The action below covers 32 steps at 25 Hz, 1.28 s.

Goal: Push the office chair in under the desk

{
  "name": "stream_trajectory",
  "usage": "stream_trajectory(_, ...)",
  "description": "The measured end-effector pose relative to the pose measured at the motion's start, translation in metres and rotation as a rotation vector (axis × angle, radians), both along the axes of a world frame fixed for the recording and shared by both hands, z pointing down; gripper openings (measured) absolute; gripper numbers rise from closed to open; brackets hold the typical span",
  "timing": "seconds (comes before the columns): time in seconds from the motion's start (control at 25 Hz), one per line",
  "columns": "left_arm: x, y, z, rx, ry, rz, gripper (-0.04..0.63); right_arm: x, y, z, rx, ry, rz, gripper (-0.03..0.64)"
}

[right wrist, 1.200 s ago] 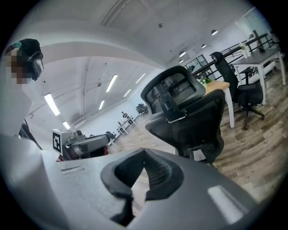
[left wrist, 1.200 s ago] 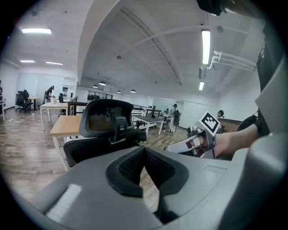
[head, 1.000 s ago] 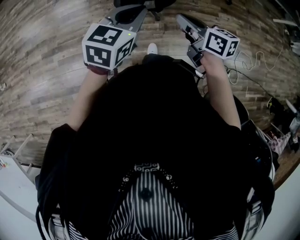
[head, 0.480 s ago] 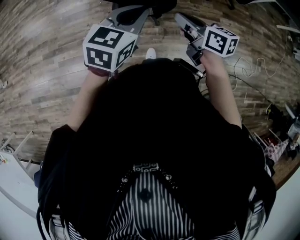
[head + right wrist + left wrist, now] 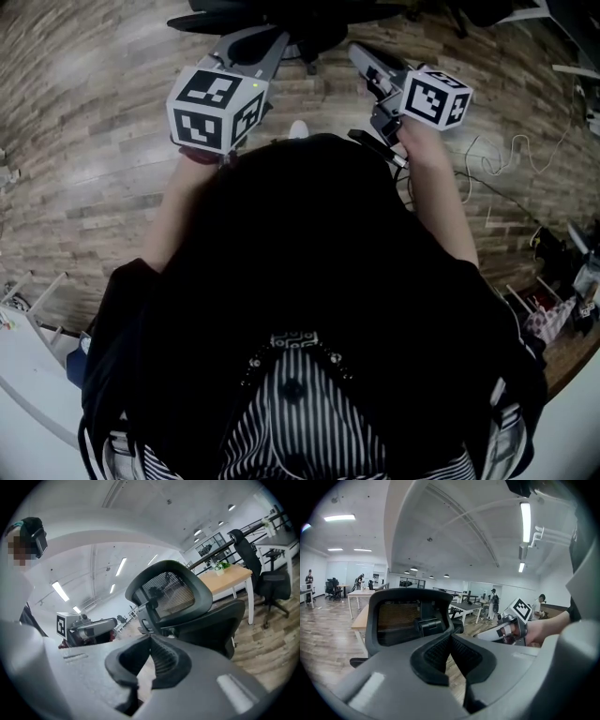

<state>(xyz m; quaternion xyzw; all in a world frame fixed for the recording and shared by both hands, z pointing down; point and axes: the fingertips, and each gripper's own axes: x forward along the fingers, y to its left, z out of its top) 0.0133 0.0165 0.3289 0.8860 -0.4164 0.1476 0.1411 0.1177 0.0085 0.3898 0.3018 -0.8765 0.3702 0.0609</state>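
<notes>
Compared with a second ago, more of the office chair [image 5: 281,19] is seen along the top edge of the head view, and both grippers are found closer to it. The white shoe [image 5: 298,128] is now partly covered by the dark clothing.

Two grippers are counted, each with one marker cube. The left gripper [image 5: 450,637] is shut with nothing between its jaws, and so is the right gripper [image 5: 150,637]. Whether either tip touches the chair cannot be told.

One office chair [image 5: 408,616] is seen just ahead of the jaws, with its mesh back turned towards them. One wood-topped desk [image 5: 229,578] is seen just behind it, and the chair is not yet under it. A second dark chair [image 5: 255,569] is seen at that desk's far end.
</notes>
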Motion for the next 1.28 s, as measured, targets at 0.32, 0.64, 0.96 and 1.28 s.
stream_trajectory(0.32, -0.006, -0.037, 0.018, -0.042, -0.015, -0.095, 0.002, 0.036, -0.047, 0.005, 0.024, -0.015, 0.020, 0.000)
stream_trajectory(0.64, -0.021, -0.050, 0.016, -0.059, -0.017, -0.147, 0.002, 0.047, -0.069, -0.011, 0.070, 0.001, 0.051, 0.000)
stream_trajectory(0.96, -0.025, -0.084, 0.014, -0.064, 0.004, -0.112, 0.002, 0.027, -0.088, -0.016, 0.061, 0.011, 0.055, 0.000)
stream_trajectory(1.28, -0.057, -0.115, 0.010, -0.029, -0.007, -0.221, 0.254, 0.052, -0.127, -0.020, 0.137, 0.184, 0.164, 0.090)
